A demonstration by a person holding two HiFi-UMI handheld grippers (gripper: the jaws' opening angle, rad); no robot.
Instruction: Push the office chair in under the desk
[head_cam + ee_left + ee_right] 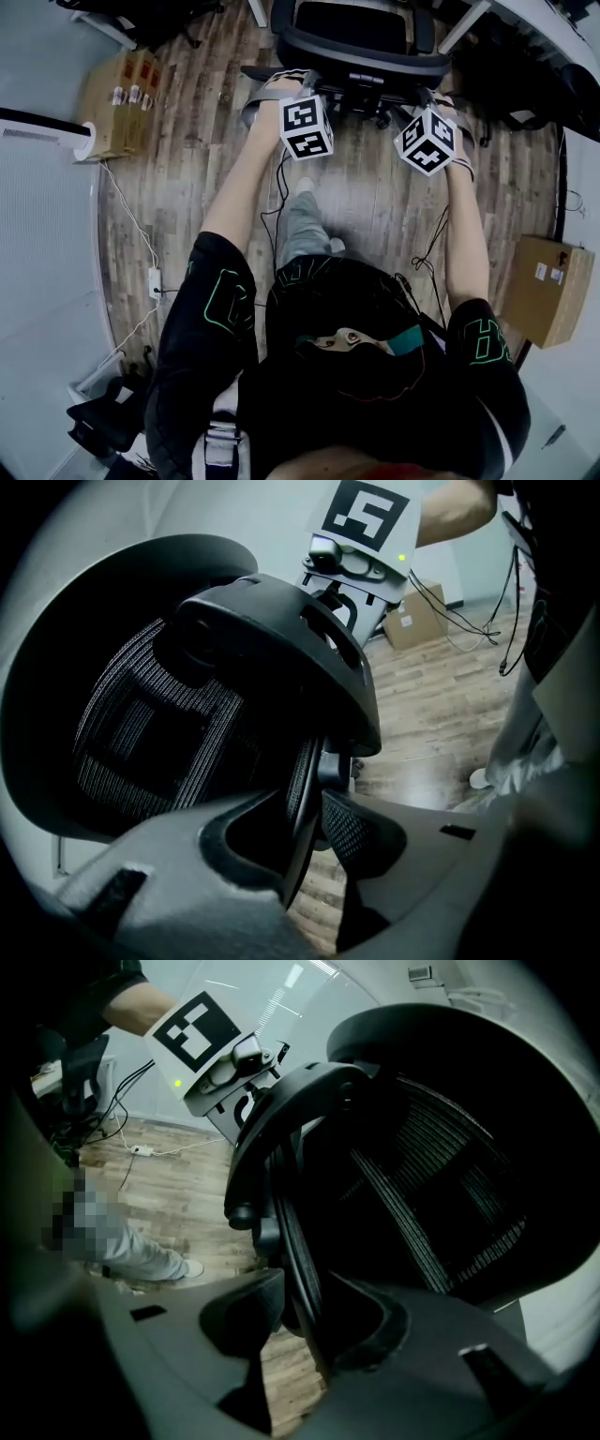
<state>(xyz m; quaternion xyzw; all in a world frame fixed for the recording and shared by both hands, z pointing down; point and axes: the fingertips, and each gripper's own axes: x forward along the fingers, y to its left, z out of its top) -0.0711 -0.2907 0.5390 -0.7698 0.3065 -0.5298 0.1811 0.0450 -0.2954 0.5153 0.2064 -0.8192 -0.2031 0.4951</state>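
The black mesh office chair stands at the top of the head view, its backrest toward me. My left gripper holds the backrest's left side and my right gripper its right side. In the left gripper view the thin backrest rim runs between the jaws of the left gripper, with both pads against it. The right gripper view shows the same: the rim is clamped in the right gripper. The white desk edge shows at the top right.
A cardboard box sits on the wood floor at the left, and another box at the right. A power strip and cables lie at the left. My legs stand behind the chair. A white unit is at the far left.
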